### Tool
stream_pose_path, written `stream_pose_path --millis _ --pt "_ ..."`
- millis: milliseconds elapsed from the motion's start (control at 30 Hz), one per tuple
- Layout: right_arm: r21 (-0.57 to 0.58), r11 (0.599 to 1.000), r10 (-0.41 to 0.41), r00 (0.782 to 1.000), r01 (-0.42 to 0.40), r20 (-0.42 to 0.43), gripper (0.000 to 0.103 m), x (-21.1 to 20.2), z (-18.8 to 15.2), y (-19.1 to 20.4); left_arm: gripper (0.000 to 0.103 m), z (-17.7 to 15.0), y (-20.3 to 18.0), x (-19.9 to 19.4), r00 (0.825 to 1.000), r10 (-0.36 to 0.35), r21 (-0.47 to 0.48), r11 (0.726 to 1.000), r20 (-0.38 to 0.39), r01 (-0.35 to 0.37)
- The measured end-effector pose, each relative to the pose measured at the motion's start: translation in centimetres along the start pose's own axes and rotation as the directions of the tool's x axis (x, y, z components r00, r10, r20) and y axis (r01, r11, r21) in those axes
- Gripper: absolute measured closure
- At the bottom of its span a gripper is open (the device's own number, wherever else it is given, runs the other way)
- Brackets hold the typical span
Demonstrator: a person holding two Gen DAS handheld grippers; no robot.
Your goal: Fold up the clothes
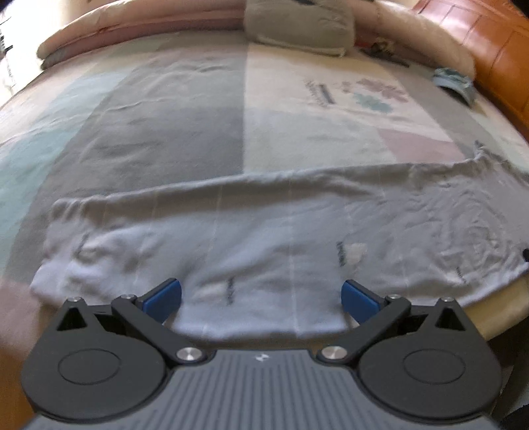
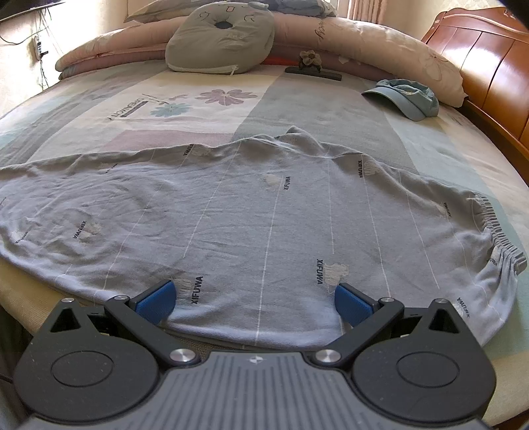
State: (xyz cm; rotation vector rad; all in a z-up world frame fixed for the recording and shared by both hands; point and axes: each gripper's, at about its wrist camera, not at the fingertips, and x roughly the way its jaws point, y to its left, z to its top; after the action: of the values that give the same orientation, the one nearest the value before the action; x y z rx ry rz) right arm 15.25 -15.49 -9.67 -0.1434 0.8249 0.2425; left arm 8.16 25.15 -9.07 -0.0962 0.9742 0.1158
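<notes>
Currently: left tongs [image 1: 261, 297] spread wide apart, blue pads [image 1: 163, 297] clear of any cloth, hovering over near hem of pale blue-grey cotton trousers with thin white stripes and dark "XIFUWA" print [image 1: 264, 238]. Trousers spread flat across near edge of bed with patchwork grey, cream and pink floral bedspread [image 1: 172, 125], leg end at left, slightly bunched. Left-wrist view blurred. Farther back: grey plush cushion [image 1: 297, 26] leaning on rolled pink quilt [image 1: 132, 29]. Right tongs [image 2: 253, 299] likewise wide apart, holding nothing, poised above same trousers [image 2: 264, 205] near hem hanging over mattress edge. Gathered elastic waistband [image 2: 496, 231] at far right, crumpled. Behind trousers on bedspread [image 2: 314, 106]: grey cushion [image 2: 224, 36] at left-centre, small dark item with flower [image 2: 310, 66] just beside quilt [image 2: 380, 43], light blue peaked cap [image 2: 406, 97] at right, well apart from trousers. Glossy orange-brown wooden headboard [image 2: 489, 56] along right side.
</notes>
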Motion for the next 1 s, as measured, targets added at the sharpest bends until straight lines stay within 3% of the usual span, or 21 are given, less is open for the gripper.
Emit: stream_pose_path --millis 100,200,367,633,800,1000 --pt "0.005 1.000 -0.001 1.000 0.002 -0.011 0.000 0.0 0.2 0.0 0.001 0.4 -0.8 -1.0 0.999 0.024 0.029 0.999 0.023 -0.025" --pt "0.029 1.000 0.000 0.998 0.002 -0.062 0.000 -0.1 1.2 0.1 0.001 1.3 -2.5 -1.8 0.997 -0.016 0.076 0.997 0.070 0.010" --pt "0.054 0.995 0.086 0.995 -0.083 -0.055 0.000 -0.6 3.1 1.6 0.001 2.2 -5.2 -0.7 0.996 -0.042 0.154 0.988 0.080 0.029" --pt "-0.062 0.986 0.149 0.987 -0.153 -0.061 0.000 1.4 5.5 7.2 0.001 0.2 -5.2 0.9 0.998 -0.044 0.129 0.991 0.038 0.039" --pt "-0.118 0.985 0.121 0.990 -0.129 -0.077 0.000 2.4 4.2 9.0 0.001 -1.4 -4.0 -0.3 0.999 -0.039 0.124 0.992 0.016 0.037" --pt "-0.123 0.980 0.146 0.987 -0.154 -0.071 0.000 1.1 4.4 9.2 0.001 -1.2 -2.3 -1.8 0.997 0.017 0.121 0.992 0.071 -0.026"
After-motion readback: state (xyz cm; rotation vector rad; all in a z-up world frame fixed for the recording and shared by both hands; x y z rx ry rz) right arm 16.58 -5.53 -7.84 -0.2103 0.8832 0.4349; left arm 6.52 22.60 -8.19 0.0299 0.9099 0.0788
